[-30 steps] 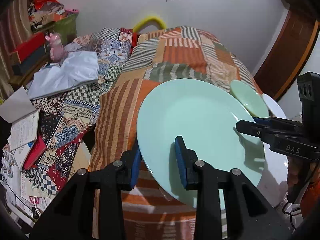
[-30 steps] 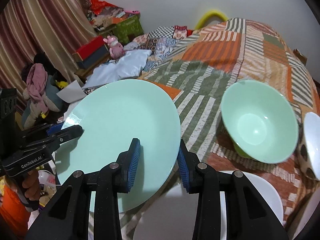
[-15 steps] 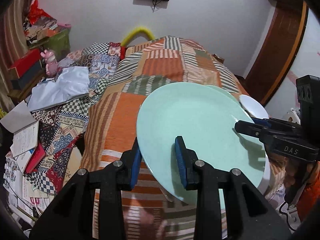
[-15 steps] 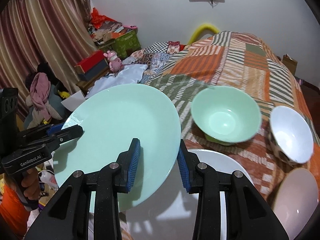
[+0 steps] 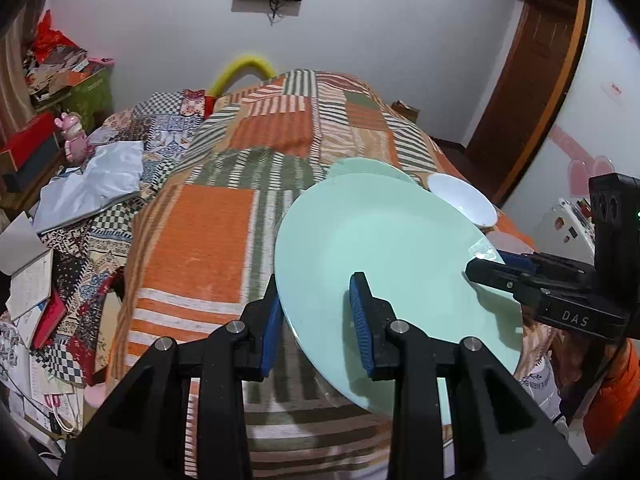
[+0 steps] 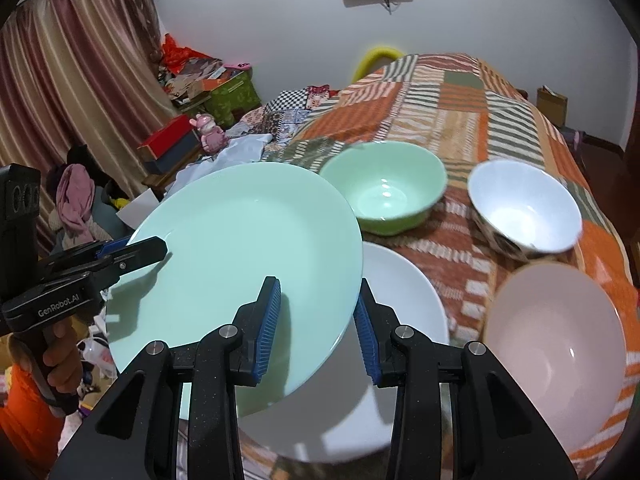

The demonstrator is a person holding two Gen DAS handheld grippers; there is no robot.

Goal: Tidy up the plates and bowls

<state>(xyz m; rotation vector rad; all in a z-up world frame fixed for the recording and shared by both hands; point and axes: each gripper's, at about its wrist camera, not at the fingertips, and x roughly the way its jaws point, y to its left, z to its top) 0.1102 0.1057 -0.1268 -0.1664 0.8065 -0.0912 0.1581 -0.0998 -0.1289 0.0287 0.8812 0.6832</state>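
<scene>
A large mint-green plate hangs tilted above the patchwork bed, held from two sides. My left gripper is shut on its near rim, and my right gripper is clamped on the rim at the right. In the right wrist view the same plate sits between the right gripper's blue pads, with the left gripper on its far left edge. Its right edge overlaps a white plate lying on the bed. Behind stand a green bowl, a white bowl and a pink bowl.
The bed has an orange and green striped patchwork cover. Books and papers lie along its left side, with a pink toy and boxes beyond. A wooden door stands at the right. A hand grips the left handle.
Both grippers have carried the green plate together to the right along the bed and a little up. The white bowl, pink bowl and white plate have come into the right wrist view.
</scene>
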